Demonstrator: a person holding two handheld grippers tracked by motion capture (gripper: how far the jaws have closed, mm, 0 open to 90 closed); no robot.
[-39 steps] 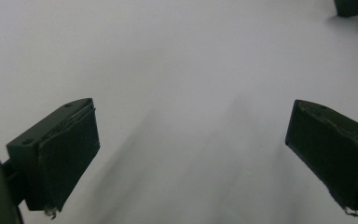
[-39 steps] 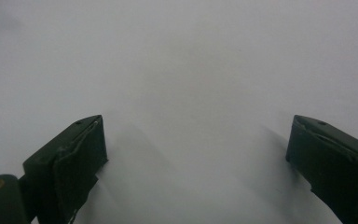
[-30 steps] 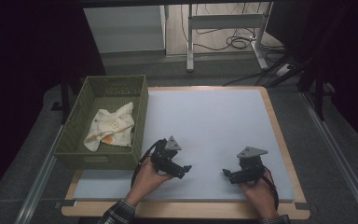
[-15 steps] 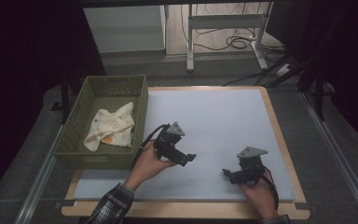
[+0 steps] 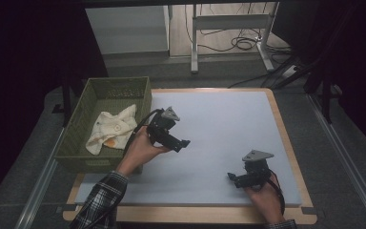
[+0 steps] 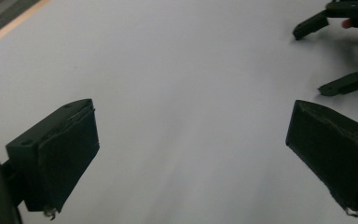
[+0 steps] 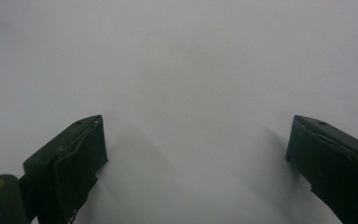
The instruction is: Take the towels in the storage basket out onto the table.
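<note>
Over the pale grey mat [image 5: 219, 129], at about nine o'clock from its centre: left gripper [image 5: 183, 143] raised in the person's left hand [image 5: 140, 150], jaws spread wide and holding nothing, tips aimed toward four o'clock. Seen along its own jaws in the left gripper view, two black pads [image 6: 70, 154] far apart at the lower corners with bare mat [image 6: 182, 93] between them, touching nothing; right gripper [image 6: 335, 51] visible at two o'clock of that view, well apart. Down at five o'clock of the mat, near the wooden front edge [image 5: 190, 214]: right gripper [image 5: 232, 179] low in the right hand [image 5: 267, 200], grey three-cornered plate on top, jaws pointing toward nine o'clock. Equally wide open in the right gripper view, pads [image 7: 77, 158] set far apart over plain mat [image 7: 186, 70], empty; contact with the surface impossible to tell. Off the mat at nine o'clock: green basket [image 5: 76, 152] just beside the left hand, cream cloth [image 5: 109, 131] with an orange patch lying crumpled inside, untouched by either gripper. Plaid sleeve [image 5: 100, 205] entering at seven o'clock.
</note>
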